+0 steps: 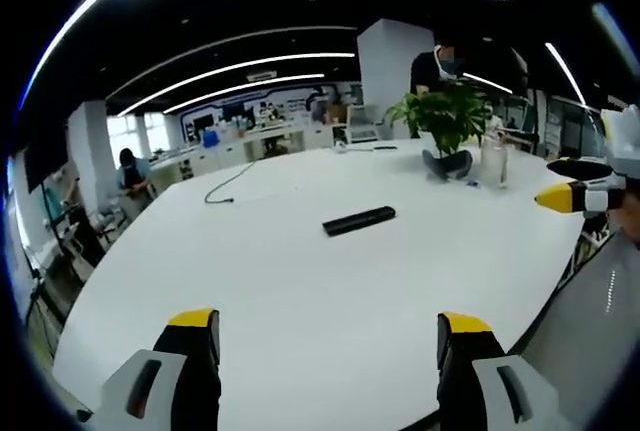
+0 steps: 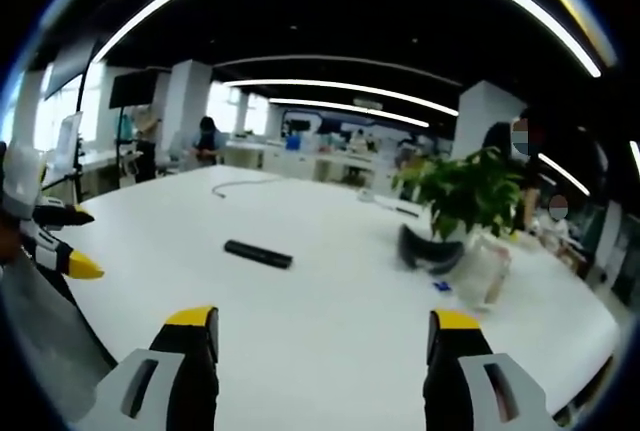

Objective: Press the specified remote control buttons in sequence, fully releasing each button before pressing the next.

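A slim black remote control (image 1: 359, 220) lies flat near the middle of the white table (image 1: 280, 281); it also lies ahead and left in the right gripper view, remote control (image 2: 258, 253). My left gripper (image 1: 330, 336) is open, well short of the remote, with nothing between its yellow-tipped jaws. My right gripper (image 2: 325, 336) is open too, over the table (image 2: 330, 291), apart from the remote. The right gripper's yellow tips (image 1: 560, 196) show at the right edge of the left gripper view; the left gripper's tips (image 2: 70, 261) show at the left edge of the right gripper view.
A potted green plant (image 1: 447, 121) stands at the table's far side beside a clear jar (image 1: 493, 161). A grey cable (image 1: 228, 183) lies on the far left of the table. People sit and stand at desks behind. The same plant (image 2: 465, 201) and a clear container (image 2: 480, 271) stand to the right.
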`<state>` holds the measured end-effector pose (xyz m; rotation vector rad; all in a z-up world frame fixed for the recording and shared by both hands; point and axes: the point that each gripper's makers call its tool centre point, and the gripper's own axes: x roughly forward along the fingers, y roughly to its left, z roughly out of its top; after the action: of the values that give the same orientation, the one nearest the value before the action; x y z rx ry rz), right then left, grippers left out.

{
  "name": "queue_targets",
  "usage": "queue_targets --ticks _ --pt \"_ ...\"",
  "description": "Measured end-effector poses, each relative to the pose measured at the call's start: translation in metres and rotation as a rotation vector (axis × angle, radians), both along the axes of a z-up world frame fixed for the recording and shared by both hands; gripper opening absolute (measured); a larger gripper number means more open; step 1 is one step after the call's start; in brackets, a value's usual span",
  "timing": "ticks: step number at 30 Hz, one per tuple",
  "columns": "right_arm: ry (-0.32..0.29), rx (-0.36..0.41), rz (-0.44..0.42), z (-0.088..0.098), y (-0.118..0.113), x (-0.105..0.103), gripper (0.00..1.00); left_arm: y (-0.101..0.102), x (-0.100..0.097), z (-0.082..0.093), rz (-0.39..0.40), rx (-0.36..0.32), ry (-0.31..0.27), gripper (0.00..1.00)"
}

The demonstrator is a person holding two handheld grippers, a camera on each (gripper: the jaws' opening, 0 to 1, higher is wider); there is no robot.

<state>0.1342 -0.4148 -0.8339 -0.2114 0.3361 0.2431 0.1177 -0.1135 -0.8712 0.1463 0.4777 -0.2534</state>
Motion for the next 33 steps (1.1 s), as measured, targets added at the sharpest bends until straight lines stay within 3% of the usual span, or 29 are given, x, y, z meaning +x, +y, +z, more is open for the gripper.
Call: queue_targets --ticks 5,13,17,26,33 --pt "-0.006 -0.005 -0.006 0.000 -0.002 0.000 0.82 0.008 0.009 0.009 0.024 -0.044 0.000 0.92" --pt "0.002 0.010 -0.006 -0.001 -0.004 0.000 0.73 0.006 0.036 0.024 -0.012 -0.010 -0.026 0.90" --pt "0.028 0.028 0.007 -0.004 -0.001 -0.001 0.60 0.001 0.054 0.032 -0.051 0.037 -0.047 0.89" --pt "0.063 0.054 0.017 -0.008 0.000 -0.004 0.45 -0.007 0.092 0.047 -0.107 0.082 -0.075 0.89" --pt "0.157 0.076 0.053 -0.019 0.006 -0.011 0.18 -0.017 0.118 0.046 -0.187 0.132 -0.047 0.83"
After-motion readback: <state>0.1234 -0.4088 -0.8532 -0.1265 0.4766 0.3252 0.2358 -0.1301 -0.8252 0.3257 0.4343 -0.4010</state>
